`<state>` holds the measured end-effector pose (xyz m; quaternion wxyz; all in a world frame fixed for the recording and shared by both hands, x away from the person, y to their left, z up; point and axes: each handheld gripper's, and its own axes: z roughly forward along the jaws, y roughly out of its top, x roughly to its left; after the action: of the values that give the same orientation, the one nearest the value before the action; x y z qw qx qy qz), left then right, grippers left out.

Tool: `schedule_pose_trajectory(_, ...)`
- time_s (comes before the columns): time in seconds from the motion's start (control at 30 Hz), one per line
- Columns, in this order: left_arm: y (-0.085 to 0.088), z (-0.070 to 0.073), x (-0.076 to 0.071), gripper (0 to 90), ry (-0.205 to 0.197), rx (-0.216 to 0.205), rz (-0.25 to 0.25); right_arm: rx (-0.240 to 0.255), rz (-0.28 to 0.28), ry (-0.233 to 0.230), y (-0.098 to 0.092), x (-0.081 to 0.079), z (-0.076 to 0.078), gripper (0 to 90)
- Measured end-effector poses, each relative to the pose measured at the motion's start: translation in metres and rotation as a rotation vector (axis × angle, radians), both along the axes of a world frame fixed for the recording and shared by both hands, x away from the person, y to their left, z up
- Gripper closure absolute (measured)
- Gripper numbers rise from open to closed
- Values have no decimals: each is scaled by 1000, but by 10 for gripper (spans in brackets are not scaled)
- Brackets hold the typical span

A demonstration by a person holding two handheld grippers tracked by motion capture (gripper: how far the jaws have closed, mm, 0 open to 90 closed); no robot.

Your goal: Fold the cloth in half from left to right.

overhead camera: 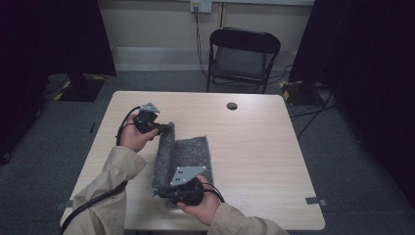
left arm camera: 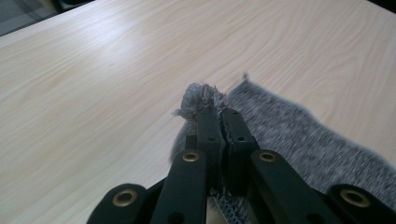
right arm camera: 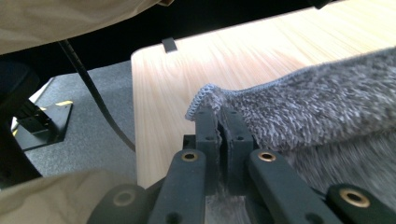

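A grey fluffy towel (overhead camera: 188, 154) lies on the light wooden table (overhead camera: 254, 147), its left edge lifted into a raised fold. My left gripper (overhead camera: 169, 127) is shut on the far corner of that edge; in the left gripper view the frayed corner (left arm camera: 201, 95) sticks out past the closed jaws (left arm camera: 219, 116). My right gripper (overhead camera: 157, 192) is shut on the near corner; in the right gripper view the stitched corner (right arm camera: 205, 98) pokes out above the closed jaws (right arm camera: 218, 116), and the towel (right arm camera: 322, 100) stretches away to the right.
A black folding chair (overhead camera: 242, 56) stands behind the table. A round hole (overhead camera: 232, 105) sits near the table's far edge. Cables trail from both grippers over the table's near left side. Dark curtains hang left and right. Tape marks (overhead camera: 315, 200) sit on the table's near corners.
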<state>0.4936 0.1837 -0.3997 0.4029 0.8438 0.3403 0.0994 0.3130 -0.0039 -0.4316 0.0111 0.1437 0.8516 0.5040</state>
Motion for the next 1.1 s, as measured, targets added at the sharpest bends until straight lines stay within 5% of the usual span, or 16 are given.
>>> schedule_pose_trajectory(0.37,-65,-18,12,874,31,25,-82,-22,-87,16,-58,-6,-12,869)
schedule_pose_trajectory(0.57,-85,-35,14,872,61,53,-114,-49,-118,44,-75,-6,-27,863)
schedule_pose_trajectory(0.7,-90,-44,16,838,58,57,-84,-61,-139,68,-84,-7,-36,838)
schedule_pose_trajectory(0.83,-88,-47,17,726,37,87,-52,-69,-162,93,-91,-4,-43,785)
schedule_pose_trajectory(0.9,-86,-46,17,558,36,58,-24,-84,-176,87,-94,-3,-44,662)
schedule_pose_trajectory(1.03,-77,-41,14,399,12,36,0,-102,-207,95,-100,-3,-42,460)
schedule_pose_trajectory(1.1,-72,-40,12,401,10,57,1,-106,-224,117,-105,0,-41,437)
